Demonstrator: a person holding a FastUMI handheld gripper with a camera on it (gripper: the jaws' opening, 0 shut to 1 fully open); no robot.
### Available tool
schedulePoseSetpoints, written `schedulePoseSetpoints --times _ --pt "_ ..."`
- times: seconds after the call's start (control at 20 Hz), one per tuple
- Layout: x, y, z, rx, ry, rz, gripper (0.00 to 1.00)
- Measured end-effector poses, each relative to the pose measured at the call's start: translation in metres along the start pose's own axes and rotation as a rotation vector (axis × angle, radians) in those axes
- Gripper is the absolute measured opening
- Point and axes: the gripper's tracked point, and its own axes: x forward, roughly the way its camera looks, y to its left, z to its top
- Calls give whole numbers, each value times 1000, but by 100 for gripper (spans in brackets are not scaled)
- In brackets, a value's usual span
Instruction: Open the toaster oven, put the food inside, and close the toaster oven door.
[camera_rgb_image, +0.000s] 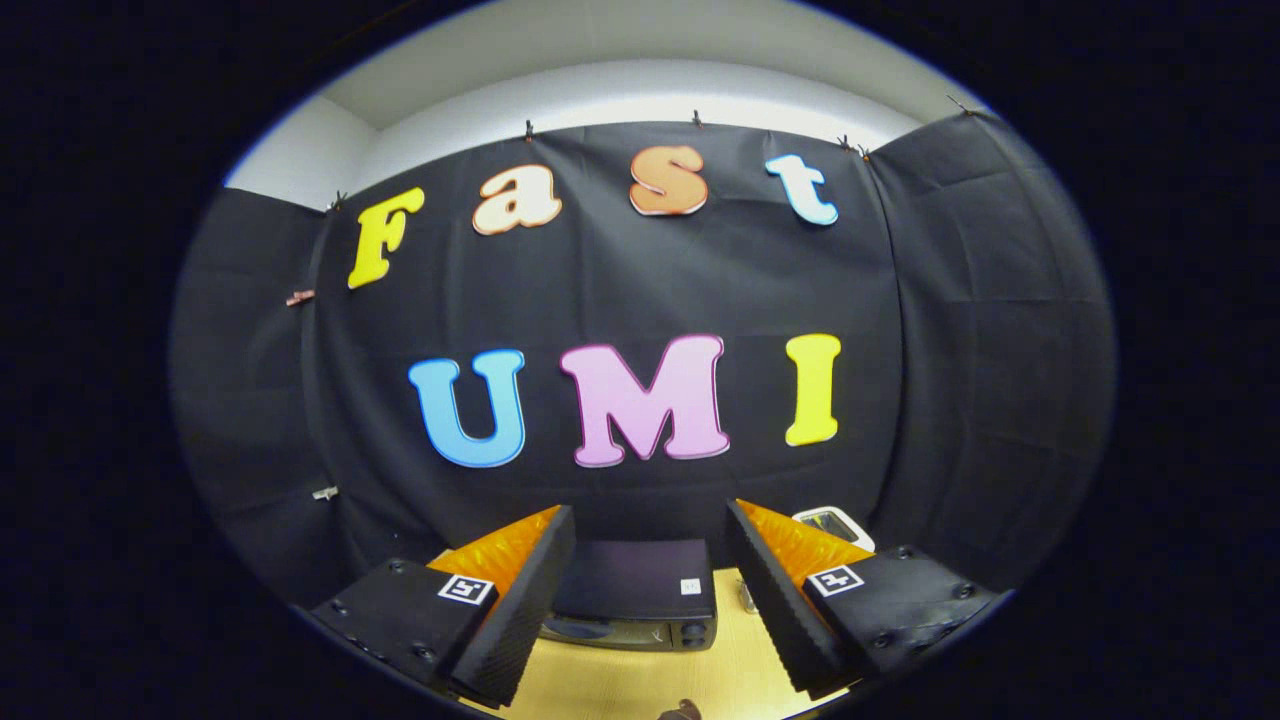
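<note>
Between the two fingers and a little beyond their tips stands the toaster oven (636, 594), a dark box seen from above and in front. Its flat top carries a small pale sticker near the right rear corner, and a narrow strip of the front face shows beneath it, with a curved glass pane at the left and round knobs at the right. The door appears closed, though so little of the front is visible that this is uncertain. The oven rests on the desk (640, 680), a light wooden surface that runs forward under the fingers.

The tool (650, 610) is held high, its fingers spread wide with nothing between the pads. Each finger (520, 610) has a black ribbed pad on its inner face, an orange body behind, and a black mount bearing a square black-and-white marker.

Just beside the right finger, on the desk near the oven's right side, lies a small object too little seen to identify. Behind the right finger's orange body sits a white-rimmed item (832, 524), partly hidden. A small dark object (682, 711) shows at the desk's near edge, unidentifiable. Black cloth forms the booth's wall behind everything.
</note>
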Motion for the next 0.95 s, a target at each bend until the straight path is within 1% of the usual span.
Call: schedulePoseSetpoints --times 0.1,0.2,0.25,0.4,0.55,0.95 --pt "-12 -4 13 -16 -22 -7 98" --pt "-28 -12 18 -39 -26 -43 97" --pt "-34 -12 20 -42 -36 -47 97" --pt "-47 -19 12 -39 -19 -61 98" --pt "-54 -30 19 -41 -27 -78 98" --pt "-59 -31 14 -51 -25 -79 98"
